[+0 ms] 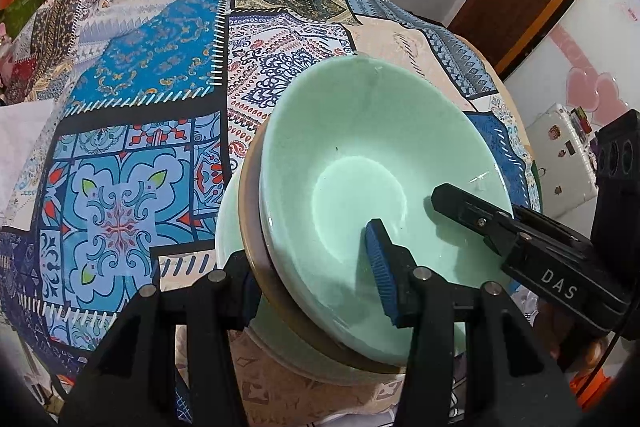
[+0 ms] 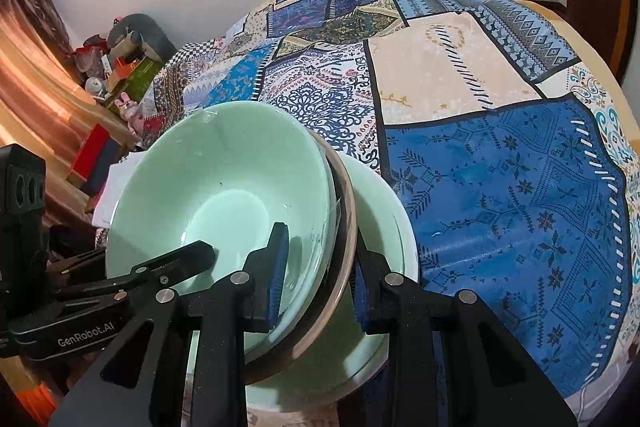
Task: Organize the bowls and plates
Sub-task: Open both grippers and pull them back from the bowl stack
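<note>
Both your black grippers, left (image 1: 308,275) and right (image 2: 320,275), clamp opposite rims of stacked pale green ceramic bowls (image 1: 372,167) above the patchwork tablecloth (image 1: 140,75); outer fingers hide behind the stack.

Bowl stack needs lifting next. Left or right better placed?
Right, marginally. The right gripper and left gripper both straddle the stack at its rims, one finger inside the top bowl, one outside. The right's fingers sit closer around the rims; the left's inner pad stands further in. Contact is unclear for both.

"DAS" on right gripper (image 1: 460,205); seemingly "GenRobot.AI" on left gripper (image 2: 208,255).
</note>
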Demonstrator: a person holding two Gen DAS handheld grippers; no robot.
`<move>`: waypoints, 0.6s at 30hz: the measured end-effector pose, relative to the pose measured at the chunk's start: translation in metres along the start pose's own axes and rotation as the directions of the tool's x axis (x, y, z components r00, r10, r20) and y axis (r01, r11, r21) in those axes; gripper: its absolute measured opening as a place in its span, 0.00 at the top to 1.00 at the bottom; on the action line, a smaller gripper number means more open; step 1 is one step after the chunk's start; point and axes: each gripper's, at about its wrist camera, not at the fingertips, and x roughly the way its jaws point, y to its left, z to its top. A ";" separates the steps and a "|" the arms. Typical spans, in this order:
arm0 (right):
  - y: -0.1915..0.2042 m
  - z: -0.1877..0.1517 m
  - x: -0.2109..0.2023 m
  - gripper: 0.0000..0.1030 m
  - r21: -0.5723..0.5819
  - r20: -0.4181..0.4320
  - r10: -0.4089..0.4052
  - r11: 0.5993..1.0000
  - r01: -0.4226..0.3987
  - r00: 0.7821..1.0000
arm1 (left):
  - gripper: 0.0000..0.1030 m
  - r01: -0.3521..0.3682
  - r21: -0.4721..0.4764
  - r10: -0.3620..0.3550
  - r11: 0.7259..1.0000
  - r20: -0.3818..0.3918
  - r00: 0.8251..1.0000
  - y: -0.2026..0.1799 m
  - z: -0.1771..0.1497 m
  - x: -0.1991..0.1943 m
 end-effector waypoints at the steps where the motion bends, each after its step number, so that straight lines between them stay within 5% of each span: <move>1: 0.000 0.000 0.000 0.74 -0.002 -0.001 0.003 1.000 -0.003 1.000 | 0.53 0.010 -0.010 -0.010 1.000 -0.004 1.000 0.002 0.000 0.001; 6: 0.001 -0.001 -0.001 0.71 -0.016 0.006 0.014 1.000 -0.014 1.000 | 0.54 0.016 0.001 -0.016 1.000 0.005 1.000 0.005 -0.003 0.000; 9: 0.003 -0.001 -0.003 0.70 -0.031 0.009 0.000 1.000 0.001 1.000 | 0.53 -0.052 0.031 0.050 0.998 0.057 0.997 0.003 -0.006 -0.010; 18: 0.019 -0.006 -0.044 0.62 -0.097 0.104 -0.037 0.994 0.047 0.994 | 0.44 -0.091 0.021 0.086 0.996 0.177 0.980 0.002 -0.013 -0.059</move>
